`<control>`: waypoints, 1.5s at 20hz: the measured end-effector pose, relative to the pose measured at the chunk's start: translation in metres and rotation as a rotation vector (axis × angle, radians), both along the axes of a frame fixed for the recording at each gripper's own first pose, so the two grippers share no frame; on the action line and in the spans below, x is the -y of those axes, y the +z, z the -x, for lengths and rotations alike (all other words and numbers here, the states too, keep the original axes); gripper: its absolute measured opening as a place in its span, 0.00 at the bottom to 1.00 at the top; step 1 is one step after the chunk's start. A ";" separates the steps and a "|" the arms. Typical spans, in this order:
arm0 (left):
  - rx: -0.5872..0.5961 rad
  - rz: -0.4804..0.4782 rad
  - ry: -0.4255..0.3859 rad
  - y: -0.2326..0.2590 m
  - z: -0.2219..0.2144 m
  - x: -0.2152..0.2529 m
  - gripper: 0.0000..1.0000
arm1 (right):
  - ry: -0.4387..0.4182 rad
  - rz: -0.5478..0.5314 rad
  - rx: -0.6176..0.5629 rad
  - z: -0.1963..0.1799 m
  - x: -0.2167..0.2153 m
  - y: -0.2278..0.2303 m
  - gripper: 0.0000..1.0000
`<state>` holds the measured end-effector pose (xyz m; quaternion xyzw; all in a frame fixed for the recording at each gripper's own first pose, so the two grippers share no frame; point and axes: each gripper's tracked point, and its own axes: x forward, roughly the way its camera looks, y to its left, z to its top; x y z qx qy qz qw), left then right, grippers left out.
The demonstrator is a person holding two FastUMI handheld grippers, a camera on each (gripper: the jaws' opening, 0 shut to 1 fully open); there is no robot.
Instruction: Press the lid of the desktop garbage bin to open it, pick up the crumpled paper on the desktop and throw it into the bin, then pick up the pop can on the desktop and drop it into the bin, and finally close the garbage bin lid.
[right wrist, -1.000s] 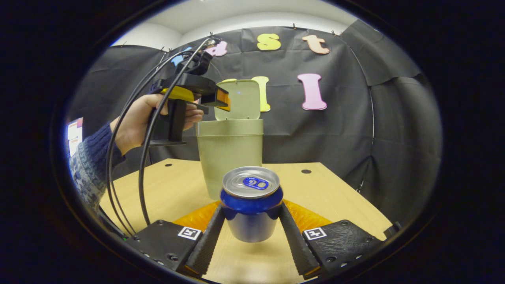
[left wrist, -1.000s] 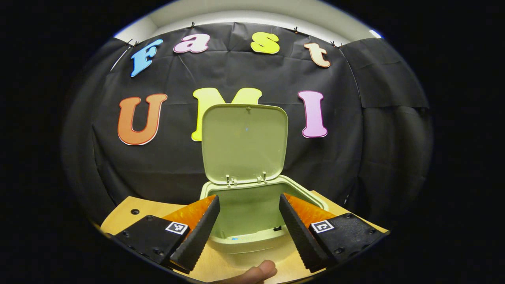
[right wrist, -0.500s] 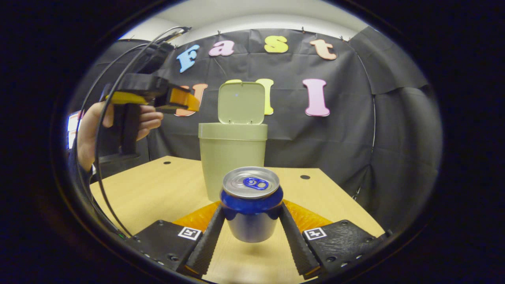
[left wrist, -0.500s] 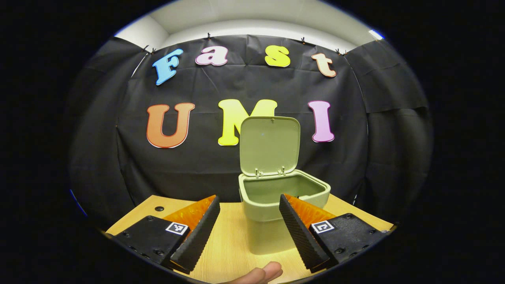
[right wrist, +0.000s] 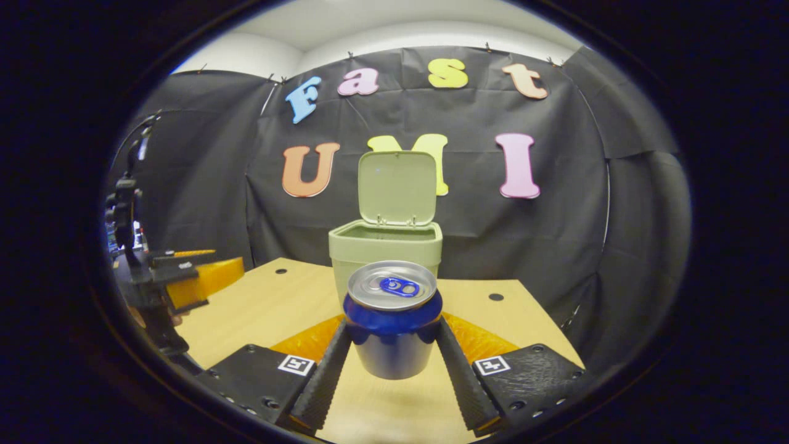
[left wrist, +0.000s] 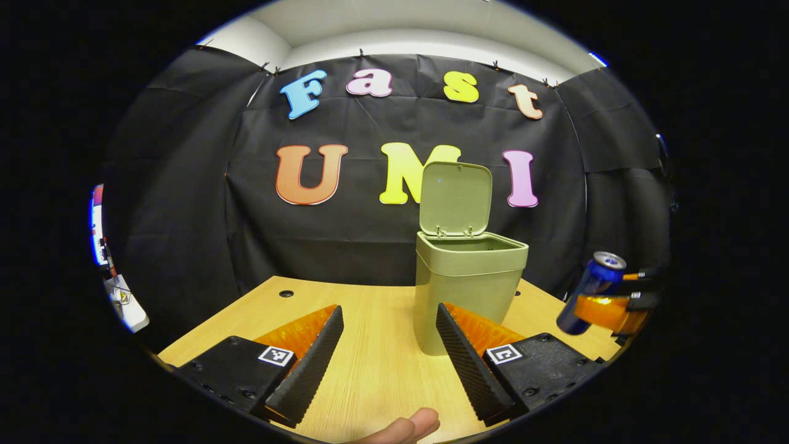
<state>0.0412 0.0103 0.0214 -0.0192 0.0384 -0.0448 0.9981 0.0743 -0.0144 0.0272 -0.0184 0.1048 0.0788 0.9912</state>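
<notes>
With the can (right wrist: 392, 320) clamped upright in our right gripper (right wrist: 392, 370), we see the open bin (right wrist: 386, 250) straight ahead, while our left gripper (left wrist: 387, 364) gapes empty.

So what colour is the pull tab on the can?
Blue, on the pop can's silver top; clearest in the right gripper view.

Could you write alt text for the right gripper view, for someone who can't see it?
The right gripper holds a blue pop can upright above a wooden table. Behind it stands a green garbage bin, lid up.
</notes>
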 end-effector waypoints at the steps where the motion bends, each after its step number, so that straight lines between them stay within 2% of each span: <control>1: -0.003 0.010 0.005 -0.006 0.004 -0.006 0.97 | -0.004 0.005 0.005 -0.008 -0.001 0.014 0.79; 7: 0.026 0.018 0.025 -0.009 0.025 -0.026 0.98 | 0.022 -0.034 0.026 -0.063 -0.031 0.100 0.79; 11: 0.024 0.034 -0.042 -0.012 0.031 -0.013 0.97 | 0.016 -0.024 0.034 -0.118 -0.054 0.126 0.80; 14: 0.029 0.036 -0.038 -0.011 0.031 -0.020 0.98 | -0.028 0.004 0.013 -0.172 -0.060 0.122 0.79; 17: 0.037 0.037 -0.038 -0.007 0.034 -0.022 0.98 | -0.055 0.030 -0.027 -0.220 -0.065 0.102 0.80; 19: 0.030 0.038 -0.042 -0.010 0.031 -0.023 0.97 | -0.070 0.007 -0.084 -0.243 -0.066 0.079 0.80; 24: 0.014 0.051 -0.022 -0.014 0.026 -0.028 0.98 | -0.100 -0.044 -0.143 -0.261 -0.058 0.061 0.80; 30: 0.018 0.044 -0.060 -0.014 0.029 -0.016 0.97 | -0.084 -0.048 -0.161 -0.260 -0.056 0.057 0.81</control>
